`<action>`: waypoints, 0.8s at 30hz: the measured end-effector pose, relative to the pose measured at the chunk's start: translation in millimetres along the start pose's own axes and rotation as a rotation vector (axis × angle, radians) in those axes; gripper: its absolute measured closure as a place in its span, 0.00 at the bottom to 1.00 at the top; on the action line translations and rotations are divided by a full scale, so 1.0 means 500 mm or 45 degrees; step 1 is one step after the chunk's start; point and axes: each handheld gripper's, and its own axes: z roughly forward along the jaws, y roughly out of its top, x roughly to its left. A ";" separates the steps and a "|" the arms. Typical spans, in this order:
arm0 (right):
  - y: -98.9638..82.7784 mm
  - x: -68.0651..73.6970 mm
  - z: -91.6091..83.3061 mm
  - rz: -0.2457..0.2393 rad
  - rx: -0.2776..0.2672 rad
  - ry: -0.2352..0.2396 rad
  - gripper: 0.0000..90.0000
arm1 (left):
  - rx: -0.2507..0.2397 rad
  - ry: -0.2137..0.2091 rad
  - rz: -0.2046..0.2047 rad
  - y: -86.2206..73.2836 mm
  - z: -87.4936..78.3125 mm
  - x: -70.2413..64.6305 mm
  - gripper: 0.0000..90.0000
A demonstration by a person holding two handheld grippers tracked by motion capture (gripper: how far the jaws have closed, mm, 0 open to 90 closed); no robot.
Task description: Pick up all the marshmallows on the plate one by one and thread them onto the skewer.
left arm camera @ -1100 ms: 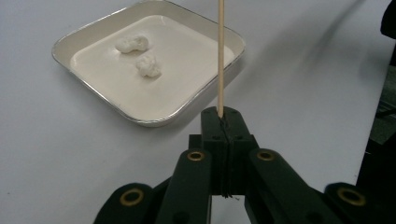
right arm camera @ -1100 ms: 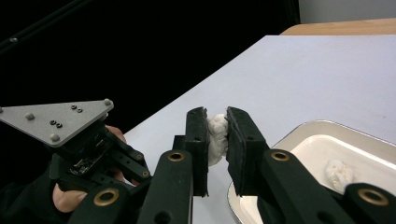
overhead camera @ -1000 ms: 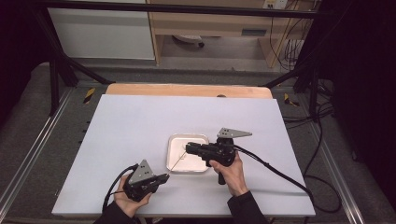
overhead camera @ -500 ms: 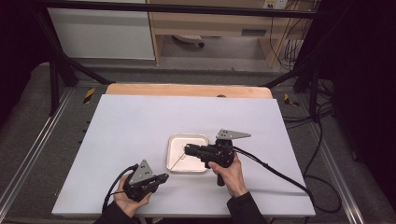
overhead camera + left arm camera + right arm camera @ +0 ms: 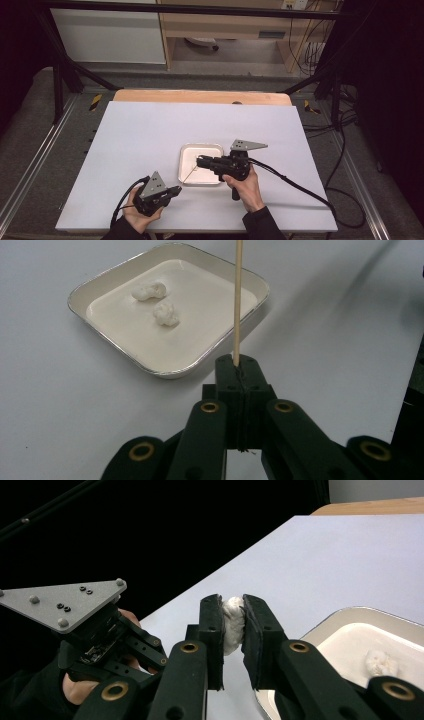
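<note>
1. A lab or robotics test room, judging by the bench [image 5: 150,140]: a white sheet laid over a wooden top.
2. Black metal frame bars [image 5: 60,75] stand beside the bench.
3. Cables [image 5: 320,55] hang beyond the bench's far right corner.
4. A wooden shelf unit [image 5: 225,25] and white cabinet [image 5: 110,35] stand behind the bench.

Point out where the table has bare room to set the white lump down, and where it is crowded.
Free: the table left of and beyond the tray, and its right edge. Crowded: the near middle, where the left gripper with its skewer and the right gripper meet at the tray.
</note>
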 end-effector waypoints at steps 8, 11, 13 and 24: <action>-0.002 0.003 0.000 -0.016 0.004 0.005 0.89 | 0.005 0.007 0.008 0.002 0.003 -0.003 0.99; -0.004 0.004 0.000 -0.026 0.006 0.004 0.89 | 0.009 0.012 0.010 0.003 0.001 -0.004 0.99; -0.005 0.005 0.000 -0.030 0.008 0.003 0.89 | 0.010 0.018 0.011 0.003 0.001 -0.004 0.99; -0.013 0.006 0.006 -0.038 0.005 0.014 0.90 | 0.017 0.020 0.013 0.003 0.001 -0.004 0.99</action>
